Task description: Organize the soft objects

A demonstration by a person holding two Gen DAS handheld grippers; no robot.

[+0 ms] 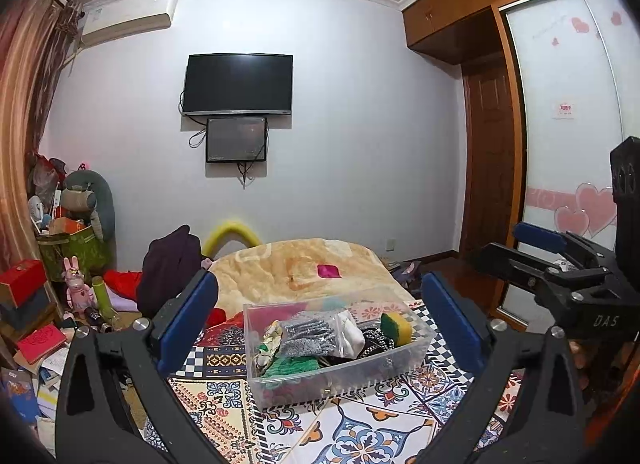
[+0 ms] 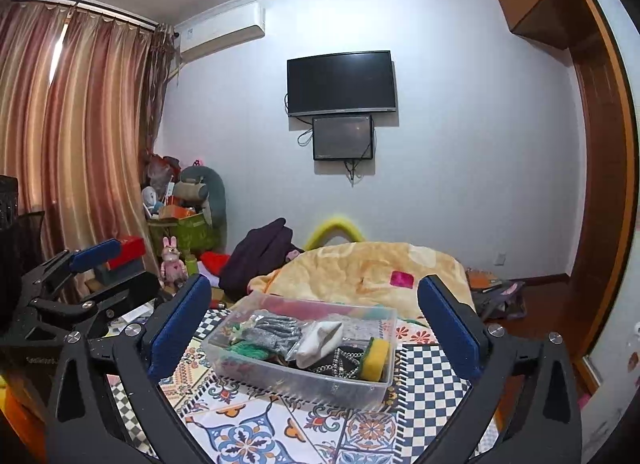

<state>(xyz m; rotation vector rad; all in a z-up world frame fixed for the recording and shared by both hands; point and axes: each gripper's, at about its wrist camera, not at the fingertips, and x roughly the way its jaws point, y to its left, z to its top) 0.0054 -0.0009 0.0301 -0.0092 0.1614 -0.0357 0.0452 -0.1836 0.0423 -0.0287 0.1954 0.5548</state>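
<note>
A clear plastic bin [image 1: 416,348] [image 2: 224,360] stands on the patterned bed cover. It holds grey gloves [image 1: 310,334] [image 2: 276,330], a white sock [image 1: 352,334] [image 2: 320,340], a yellow-green sponge [image 1: 396,328] [image 2: 376,356], green knit cloth [image 1: 292,368] [image 2: 248,348] and dark fabric. My left gripper [image 1: 320,316] is open and empty, above and in front of the bin; it also shows in the right wrist view [image 2: 100,268]. My right gripper [image 2: 316,316] is open and empty, facing the bin; it also shows in the left wrist view [image 1: 520,248].
A beige blanket [image 1: 304,268] [image 2: 360,272] with a pink patch lies behind the bin. A dark garment [image 1: 168,264] and red cloth [image 1: 124,280] lie left of it. Boxes, books and plush toys [image 1: 76,284] crowd the left floor. A wardrobe [image 1: 560,123] stands right.
</note>
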